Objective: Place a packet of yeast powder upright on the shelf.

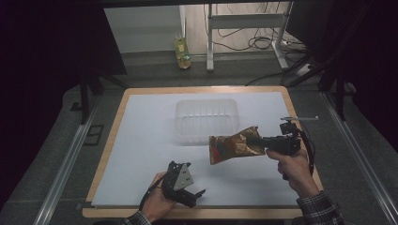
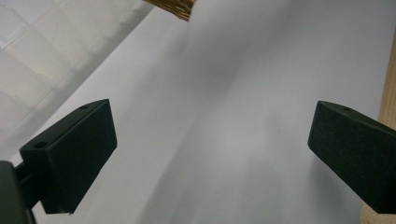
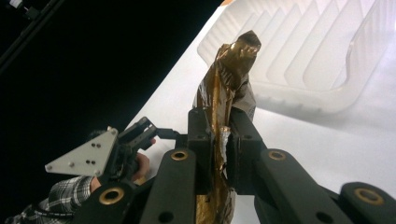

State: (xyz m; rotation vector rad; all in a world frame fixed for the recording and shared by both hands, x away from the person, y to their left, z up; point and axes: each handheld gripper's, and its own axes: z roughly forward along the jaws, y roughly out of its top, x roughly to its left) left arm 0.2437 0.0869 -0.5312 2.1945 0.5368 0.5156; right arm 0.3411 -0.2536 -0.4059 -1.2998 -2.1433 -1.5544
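A crinkled gold-brown foil bag (image 1: 232, 146) hangs above the white sheet, just in front of a clear plastic tub (image 1: 204, 121). My right gripper (image 1: 252, 140) is shut on the bag's right end and holds it out sideways. In the right gripper view the two jaws (image 3: 223, 130) pinch the bag (image 3: 229, 74), with the ribbed tub (image 3: 303, 51) behind it. My left gripper (image 1: 196, 194) rests low near the table's front edge, open, with nothing between its jaws (image 2: 210, 140). A corner of the bag (image 2: 170, 7) shows at the top of the left gripper view.
A white sheet (image 1: 141, 140) covers the wooden table (image 1: 110, 140). The table's wooden edge (image 2: 387, 93) lies close beside my left gripper. Beyond the table are a yellow bottle (image 1: 182, 51) on the floor, a desk frame (image 1: 244, 23) and cables.
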